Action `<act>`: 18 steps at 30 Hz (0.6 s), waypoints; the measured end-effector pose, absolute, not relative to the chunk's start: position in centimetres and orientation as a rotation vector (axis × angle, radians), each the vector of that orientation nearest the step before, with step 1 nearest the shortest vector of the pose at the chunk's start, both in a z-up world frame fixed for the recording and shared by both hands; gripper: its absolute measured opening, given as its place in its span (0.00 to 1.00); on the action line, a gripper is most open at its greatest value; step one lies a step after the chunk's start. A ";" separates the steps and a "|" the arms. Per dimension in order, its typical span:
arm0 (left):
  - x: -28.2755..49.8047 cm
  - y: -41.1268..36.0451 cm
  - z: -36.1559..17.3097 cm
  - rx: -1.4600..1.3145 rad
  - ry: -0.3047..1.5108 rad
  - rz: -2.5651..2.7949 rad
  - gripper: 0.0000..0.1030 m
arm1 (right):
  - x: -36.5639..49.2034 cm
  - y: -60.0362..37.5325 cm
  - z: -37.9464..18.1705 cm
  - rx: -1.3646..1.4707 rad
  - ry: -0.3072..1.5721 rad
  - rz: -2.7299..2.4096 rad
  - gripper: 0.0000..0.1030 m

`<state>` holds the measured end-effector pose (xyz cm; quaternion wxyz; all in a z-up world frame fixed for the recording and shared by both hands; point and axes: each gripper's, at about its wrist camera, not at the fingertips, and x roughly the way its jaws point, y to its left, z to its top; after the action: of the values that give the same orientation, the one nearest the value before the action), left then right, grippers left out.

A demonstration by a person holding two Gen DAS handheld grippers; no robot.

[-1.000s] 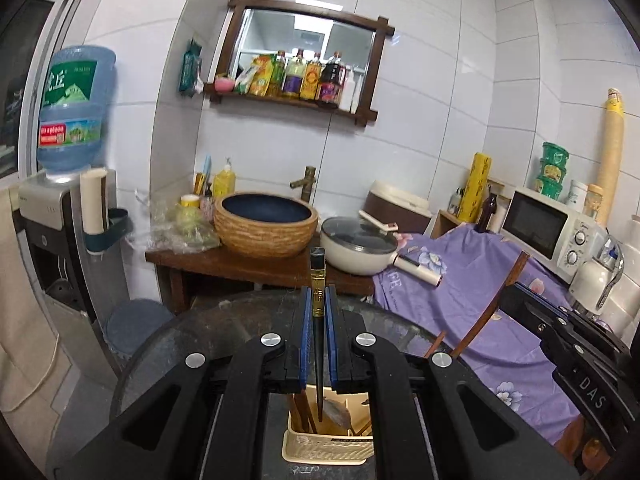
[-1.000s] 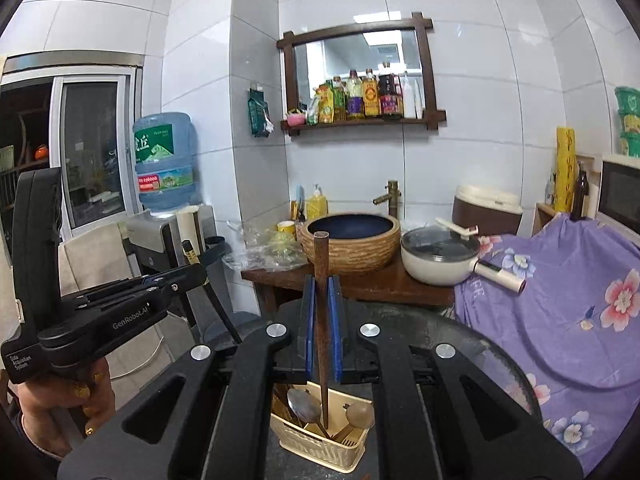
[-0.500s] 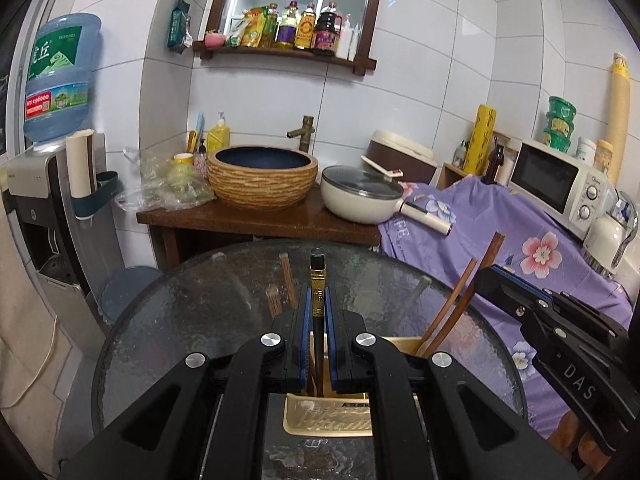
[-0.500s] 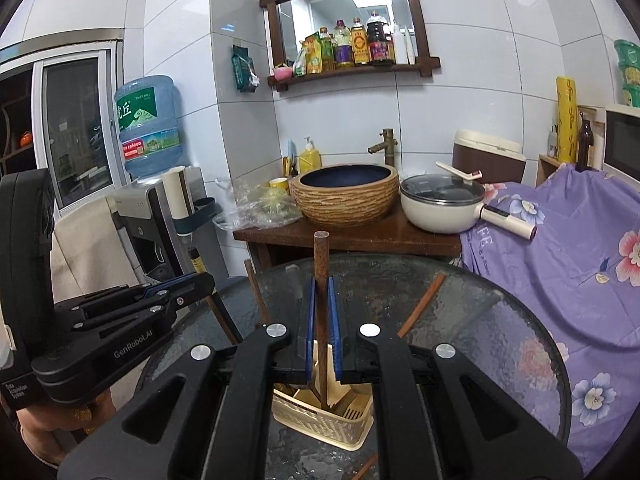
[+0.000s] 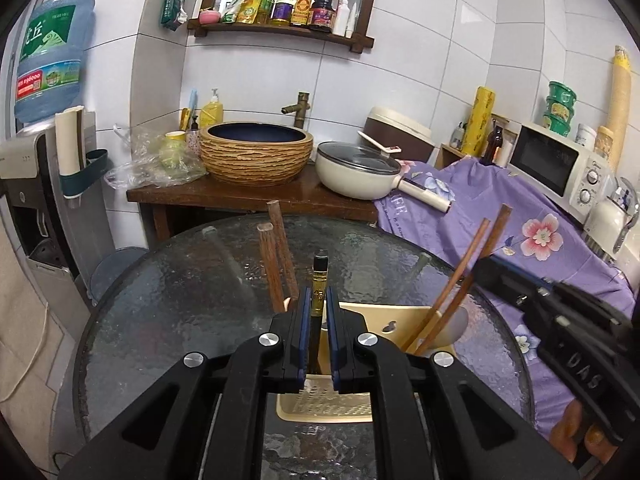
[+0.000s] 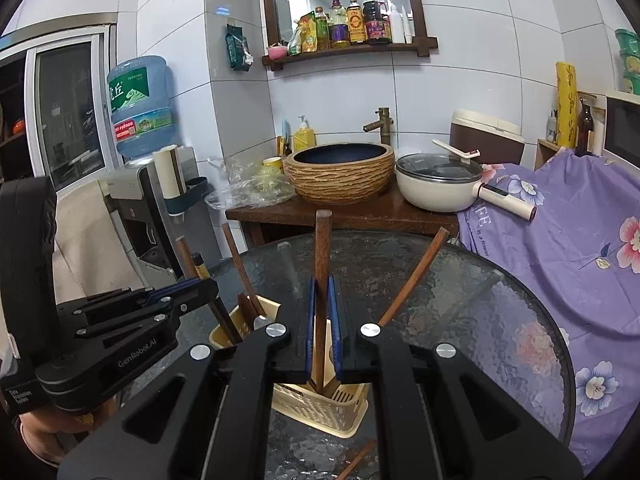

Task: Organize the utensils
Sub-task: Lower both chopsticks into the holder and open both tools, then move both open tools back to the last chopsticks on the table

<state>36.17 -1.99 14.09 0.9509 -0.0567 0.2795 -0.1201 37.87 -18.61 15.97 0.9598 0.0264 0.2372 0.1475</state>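
Round glass worktop (image 5: pixel 168 320) now fills more of both views than a second ago; both grippers have come down toward it. The cream utensil basket (image 6: pixel 320 400), earlier mostly hidden below the jaws, now sits just behind both sets of fingers, standing on the worktop nearer its front edge.

Left gripper (image 5: pixel 319 312): jaws narrow, clamped on a dark chopstick with a gold band (image 5: pixel 319 280), upright, its lower end down inside the basket. It was well above the basket a second ago.

Right gripper (image 6: pixel 322 320): jaws narrow, clamped on a brown wooden chopstick (image 6: pixel 322 248), upright, tip inside the basket by the slotted wall.

Basket contents: two brown chopsticks (image 5: pixel 276 260) lean away left of the left gripper; two more (image 5: pixel 460 280) lean right, beside a spoon bowl (image 5: pixel 456 320) at the basket's right wall. Basket is pale plastic with a slotted side and a cut-out handle hole.

Room: worktop behind and right of the basket is bare glass out to the rim. One loose brown chopstick (image 6: pixel 356 460) lies on the glass in front of the basket. Purple flowered cloth (image 6: pixel 580 248) hangs just beyond the worktop's right rim.
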 end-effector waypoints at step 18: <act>29.1 -1.1 10.4 -0.078 0.512 -0.220 0.76 | 30.7 -23.3 11.1 0.042 0.512 0.154 0.61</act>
<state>29.12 -1.10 10.35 0.9607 -0.0384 0.2525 -0.1083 30.74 -23.34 11.09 0.9642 0.0208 0.2532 0.0763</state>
